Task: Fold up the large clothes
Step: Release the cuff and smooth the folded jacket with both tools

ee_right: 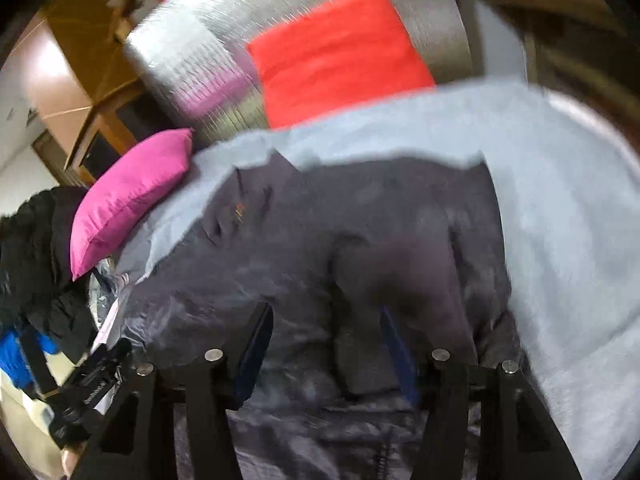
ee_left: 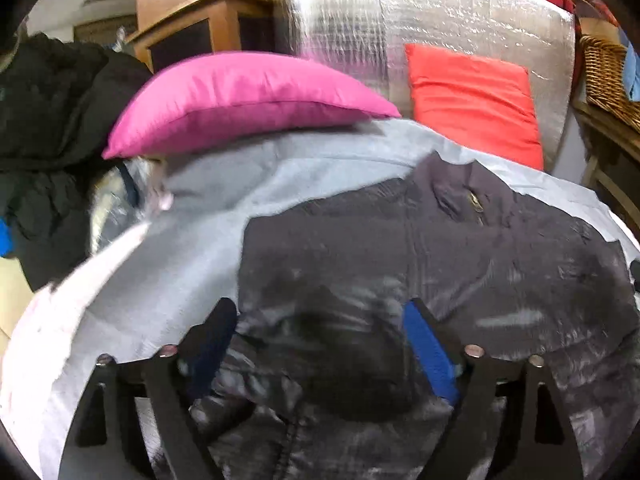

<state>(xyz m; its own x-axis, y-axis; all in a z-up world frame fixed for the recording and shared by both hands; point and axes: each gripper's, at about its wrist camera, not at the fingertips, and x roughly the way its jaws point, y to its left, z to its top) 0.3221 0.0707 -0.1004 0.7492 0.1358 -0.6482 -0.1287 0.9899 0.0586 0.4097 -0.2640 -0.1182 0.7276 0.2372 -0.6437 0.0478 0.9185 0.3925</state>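
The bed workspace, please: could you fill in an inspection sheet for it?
Surface: pale grey bedsheet, creased.
Job's things: dark grey padded jacket spread on the sheet.
Clutter: magenta cushion, red cushion, black garment heap.
Grippers: left hand-held gripper open over the jacket; right hand-held gripper over a jacket fold, grip unclear.
Cables: nothing seen.
Surroundings: silver foil panel, wicker basket, wooden cabinet.

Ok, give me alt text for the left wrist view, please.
A dark grey puffer jacket lies spread on a pale grey sheet, with the left tool open just above its near part, not gripping. Behind are a pink cushion and a red cushion.
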